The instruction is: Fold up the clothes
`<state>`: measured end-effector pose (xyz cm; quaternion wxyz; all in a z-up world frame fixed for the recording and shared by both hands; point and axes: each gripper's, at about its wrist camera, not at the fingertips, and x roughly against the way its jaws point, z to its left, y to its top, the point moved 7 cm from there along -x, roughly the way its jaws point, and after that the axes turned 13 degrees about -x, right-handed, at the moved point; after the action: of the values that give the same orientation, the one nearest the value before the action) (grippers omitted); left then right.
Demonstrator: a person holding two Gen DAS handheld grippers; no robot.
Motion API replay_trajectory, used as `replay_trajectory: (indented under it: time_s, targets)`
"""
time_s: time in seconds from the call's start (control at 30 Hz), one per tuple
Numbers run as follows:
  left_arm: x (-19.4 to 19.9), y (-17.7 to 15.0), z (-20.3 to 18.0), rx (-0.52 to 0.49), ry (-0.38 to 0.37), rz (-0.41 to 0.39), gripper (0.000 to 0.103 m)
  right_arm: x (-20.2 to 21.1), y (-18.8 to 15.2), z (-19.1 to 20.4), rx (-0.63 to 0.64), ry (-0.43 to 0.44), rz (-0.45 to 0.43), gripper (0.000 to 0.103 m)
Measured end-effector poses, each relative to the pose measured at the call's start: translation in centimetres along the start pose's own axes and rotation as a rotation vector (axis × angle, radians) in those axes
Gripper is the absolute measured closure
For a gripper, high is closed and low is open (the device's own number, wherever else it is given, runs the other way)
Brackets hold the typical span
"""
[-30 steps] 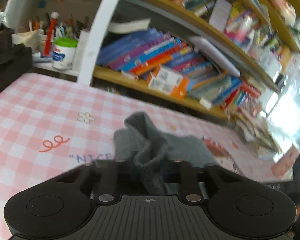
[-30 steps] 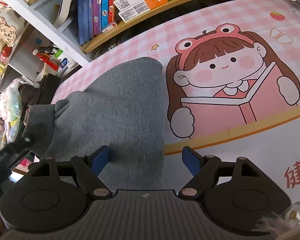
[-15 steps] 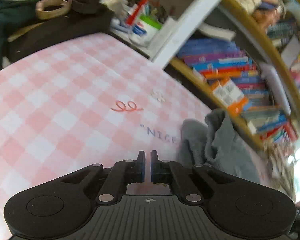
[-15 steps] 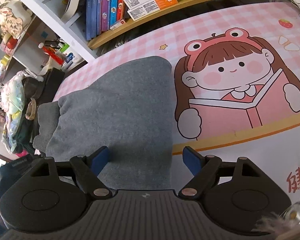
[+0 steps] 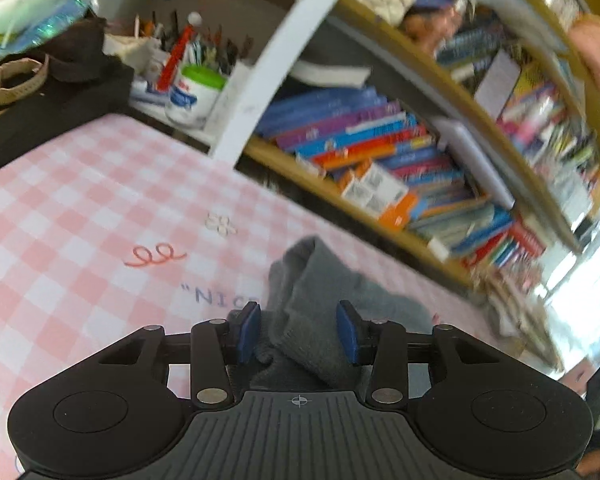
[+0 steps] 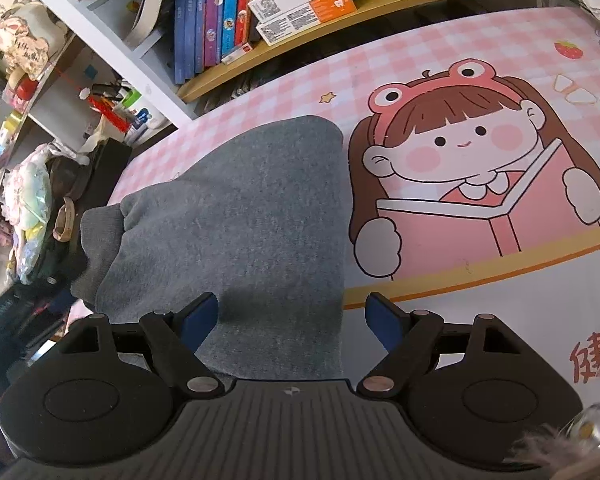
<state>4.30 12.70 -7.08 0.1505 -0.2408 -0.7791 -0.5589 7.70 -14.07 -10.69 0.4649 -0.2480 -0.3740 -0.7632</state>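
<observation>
A grey knitted garment (image 6: pixel 252 208) lies folded on the pink checked tablecloth (image 6: pixel 440 56), with a ribbed cuff end (image 6: pixel 100 232) bunched at its left. My right gripper (image 6: pixel 292 320) stands open above the garment's near edge, its blue pads (image 6: pixel 200 318) spread wide and holding nothing. In the left wrist view the grey garment's ribbed end (image 5: pixel 320 292) rises in a crumpled fold. My left gripper (image 5: pixel 298 332) is open, one blue pad on each side of that fold, not closed on it.
Bookshelves full of books (image 5: pixel 380 160) run along the table's far edge. A dark bag (image 5: pixel 40 108) and a jar of pens (image 5: pixel 192 92) sit at the far left corner. A cartoon girl print (image 6: pixel 480 168) covers the cloth right of the garment.
The left gripper held the grey fold a second ago, then showed shut and empty to its left, and now stands open around the fold. The right gripper stayed open and barely shifted.
</observation>
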Motion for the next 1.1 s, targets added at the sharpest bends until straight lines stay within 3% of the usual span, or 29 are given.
replay_trajectory:
  time_s: [0.03,0.07,0.2,0.23,0.3,0.37,0.4,0.5,0.57,0.67,0.7,0.73,0.8,0.87,0.97,1.1]
  targets:
    - [0.1,-0.1,-0.2,-0.004,-0.018,0.007,0.078,0.1,0.0,0.0,-0.001,0.001,-0.002,0.023]
    - [0.3,-0.2,-0.4,-0.007,-0.042,0.010,0.096,0.1,0.0,0.0,-0.002,0.003,-0.004,0.023]
    - [3.6,2.1,-1.3,0.022,-0.131,-0.165,0.097,0.4,0.1,0.0,-0.003,0.010,-0.014,0.023]
    - [3.9,2.4,-1.0,0.046,-0.124,-0.183,0.097,0.4,0.1,0.0,-0.004,0.011,-0.016,0.023]
    - [2.8,1.3,0.6,0.099,-0.061,-0.115,0.097,0.5,0.1,0.1,-0.003,0.014,-0.018,0.023]
    - [0.4,-1.8,2.4,0.122,0.005,0.042,0.096,0.2,0.0,0.0,-0.001,0.009,-0.009,0.023]
    - [-0.3,-3.1,2.9,0.129,0.017,0.075,0.094,0.1,0.0,0.0,-0.001,0.007,-0.003,0.023]
    - [-0.4,-3.0,3.0,0.098,0.024,0.063,0.093,0.0,-0.1,0.0,-0.001,0.013,0.004,0.023]
    - [-0.2,-2.6,2.9,0.073,0.037,0.063,0.089,0.1,-0.1,0.0,-0.001,0.010,0.003,0.023]
    - [1.2,-2.1,3.3,0.113,0.038,0.010,0.079,0.2,-0.2,0.0,0.000,0.007,0.000,0.023]
    - [1.8,-1.8,3.5,0.125,0.037,-0.016,0.066,0.3,-0.1,-0.1,-0.002,0.008,-0.003,0.023]
    - [2.6,-1.5,3.6,0.133,0.035,-0.044,0.042,0.3,-0.1,-0.1,-0.005,0.009,-0.007,0.023]
    - [3.5,-0.9,3.5,0.143,0.007,-0.077,0.017,0.4,-0.1,-0.1,-0.007,0.012,-0.011,0.023]
    - [3.9,-0.6,3.2,0.140,-0.030,-0.082,0.017,0.4,-0.1,0.0,-0.006,0.016,-0.012,0.023]
    - [2.4,-1.6,2.8,0.109,-0.019,0.007,0.016,0.4,0.0,0.2,-0.001,0.025,-0.015,0.023]
    - [0.4,-3.1,2.7,0.138,-0.052,0.103,0.016,0.2,0.0,0.4,0.002,0.041,-0.009,0.023]
